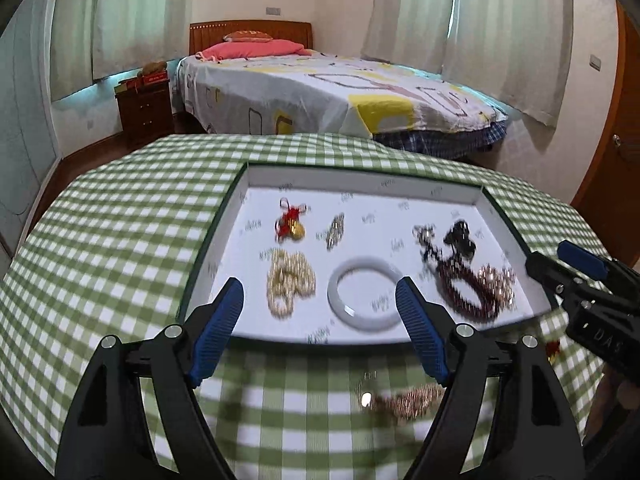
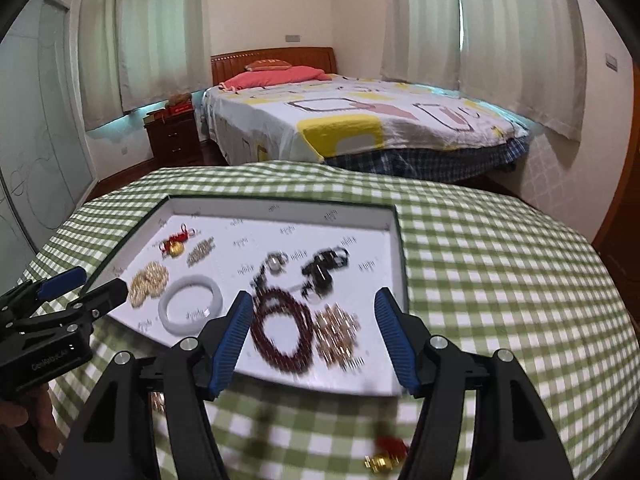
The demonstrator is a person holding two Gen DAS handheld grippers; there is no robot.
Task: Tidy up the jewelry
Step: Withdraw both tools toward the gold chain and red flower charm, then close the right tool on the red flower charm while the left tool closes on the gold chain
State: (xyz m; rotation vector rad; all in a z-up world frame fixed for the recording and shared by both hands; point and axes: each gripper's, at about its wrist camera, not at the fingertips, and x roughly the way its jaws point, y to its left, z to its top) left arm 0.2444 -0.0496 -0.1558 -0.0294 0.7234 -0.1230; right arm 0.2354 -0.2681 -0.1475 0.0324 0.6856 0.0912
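Lying loose on the checked surface (image 1: 120,220) just short of the tray (image 1: 400,178), a gold chain (image 1: 404,400) sits below the left tongs (image 1: 320,320), its length crosswise. A red-and-gold charm (image 2: 386,456) lies nearer the right tongs (image 2: 312,336). Both tongs gape empty.

Blurred: the rose-gold chain (image 1: 404,400) on the checked surface (image 1: 120,240) is smeared; its links cannot be told.
Blurred: the red-and-gold charm (image 2: 386,456) near the bottom edge is a smudge.
Partly hidden: the white bangle (image 1: 366,294) is crossed by a pad of the left tool (image 1: 320,328).
Cut off: the right tool (image 1: 560,264) runs out at the left wrist view's right edge.
Too small: the print on the tray (image 2: 280,210) cannot be read.
Hidden: the tray's near rim, behind both tools' arms.
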